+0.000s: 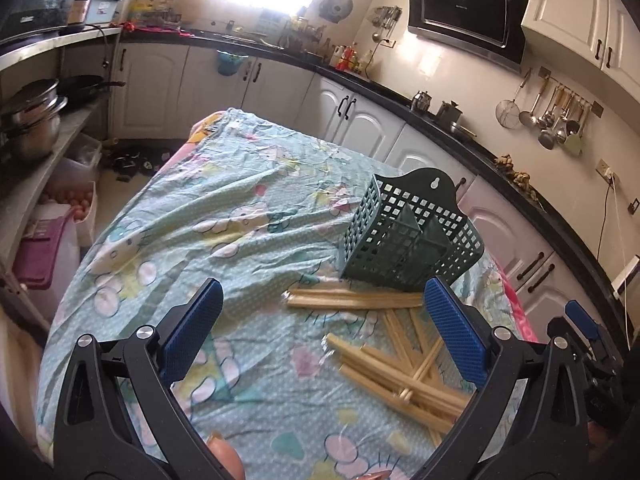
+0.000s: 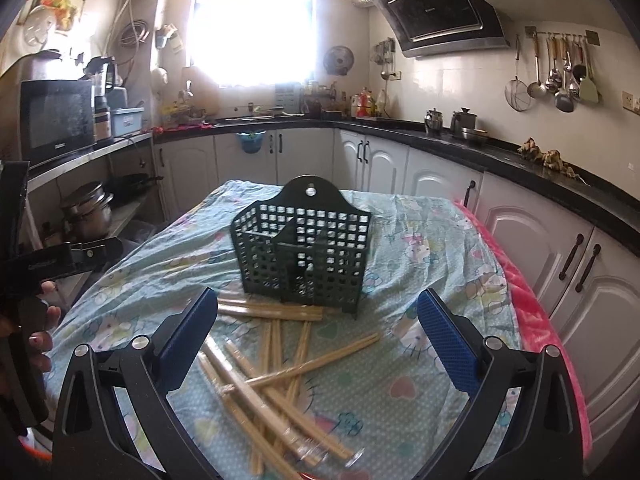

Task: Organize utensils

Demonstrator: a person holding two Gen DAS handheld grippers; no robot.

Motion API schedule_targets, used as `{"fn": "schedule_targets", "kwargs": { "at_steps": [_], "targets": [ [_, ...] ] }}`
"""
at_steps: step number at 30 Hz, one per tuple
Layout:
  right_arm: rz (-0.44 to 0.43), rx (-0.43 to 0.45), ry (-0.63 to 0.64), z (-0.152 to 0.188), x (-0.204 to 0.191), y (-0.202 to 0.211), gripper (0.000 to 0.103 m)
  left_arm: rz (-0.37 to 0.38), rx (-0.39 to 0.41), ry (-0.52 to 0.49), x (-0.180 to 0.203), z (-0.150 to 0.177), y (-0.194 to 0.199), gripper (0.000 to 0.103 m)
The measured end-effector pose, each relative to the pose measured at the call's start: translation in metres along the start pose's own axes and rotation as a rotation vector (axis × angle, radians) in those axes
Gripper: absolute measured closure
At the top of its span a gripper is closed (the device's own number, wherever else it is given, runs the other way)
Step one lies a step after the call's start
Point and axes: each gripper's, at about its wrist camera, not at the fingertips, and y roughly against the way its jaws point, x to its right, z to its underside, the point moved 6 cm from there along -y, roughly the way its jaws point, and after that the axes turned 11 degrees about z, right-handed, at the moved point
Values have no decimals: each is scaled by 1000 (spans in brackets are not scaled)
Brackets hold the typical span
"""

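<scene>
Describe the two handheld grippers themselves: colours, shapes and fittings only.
Both match. The left gripper and right gripper each have two black, angular plastic arms with triangular cut-outs and round silver pivot bolts. Their fingers are flat blue pads with a fine dimpled texture. No cables, sleeves or readable markings show clearly.

Clothed table (image 2: 440, 240): basket (image 2: 304, 248), chopsticks (image 2: 280, 360)

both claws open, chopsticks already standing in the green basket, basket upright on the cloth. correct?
Not quite: the chopsticks lie scattered on the cloth in front of the green basket, which looks empty in the right wrist view. Both claws open, basket upright.
</scene>
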Motion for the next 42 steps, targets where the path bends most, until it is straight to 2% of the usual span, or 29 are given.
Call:
{"fn": "schedule_targets", "kwargs": {
  "at_steps": [9, 13, 16, 18, 21, 23, 30, 34, 36, 42],
  "targets": [
    [48, -116, -47, 9, 13, -49, 6, 12, -75, -20, -2, 0, -40, 10],
    [61, -175, -48, 22, 14, -68, 6, -16, -146, 37, -22, 14, -61, 11],
    [69, -207, -41, 30, 14, -78, 6, -28, -203, 104, -40, 27, -73, 21],
    [71, -229, -37, 36, 14, -86, 7, -25, -230, 139, -49, 34, -80, 34],
    [69, -269, -30, 44, 13, -94, 18, 0, -265, 197, -58, 44, -89, 44],
    [65, -294, -32, 49, 14, -101, 22, 18, -283, 225, -60, 49, -96, 48],
    [54, -353, -38, 62, 15, -117, 34, 60, -279, 294, -65, 49, -109, 62],
    [51, -373, -41, 66, 16, -123, 37, 76, -275, 329, -68, 47, -117, 67],
    [48, -387, -45, 68, 17, -126, 39, 76, -272, 348, -70, 45, -120, 74],
    [22, -454, -88, 78, 20, -138, 41, 70, -266, 377, -77, 42, -125, 87]
  ]
}}
